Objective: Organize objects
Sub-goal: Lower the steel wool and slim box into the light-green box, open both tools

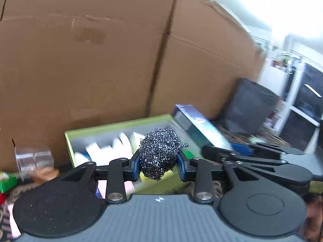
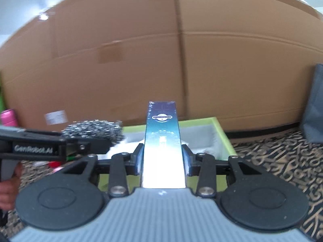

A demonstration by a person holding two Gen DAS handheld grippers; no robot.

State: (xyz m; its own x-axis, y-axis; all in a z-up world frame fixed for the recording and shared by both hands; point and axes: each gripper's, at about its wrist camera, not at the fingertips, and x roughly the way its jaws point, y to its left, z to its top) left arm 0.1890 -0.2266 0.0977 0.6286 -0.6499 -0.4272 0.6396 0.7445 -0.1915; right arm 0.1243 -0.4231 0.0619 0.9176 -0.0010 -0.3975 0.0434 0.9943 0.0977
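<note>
My left gripper (image 1: 159, 166) has its jaws closed on the scourer (image 1: 160, 152), springy, light, best squeezed mid-ball. My right gripper (image 2: 163, 158) clamps the box (image 2: 162, 139), stiff and glossy, likely slippery, across its narrow sides. Both hang over the green tray (image 2: 223, 135) just beyond the jaws; white packets (image 1: 113, 151) already crowd it, cardboard wall (image 1: 101, 70) behind.

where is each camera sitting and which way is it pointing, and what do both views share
Left wrist: rides on the left gripper, looking forward over its steel wool ball toward the green tray and cardboard wall; the right gripper enters at right.
Right wrist: rides on the right gripper, facing the same wall over its blue box; the left gripper enters at left.
Shared: tray, wall, ball, box.
</note>
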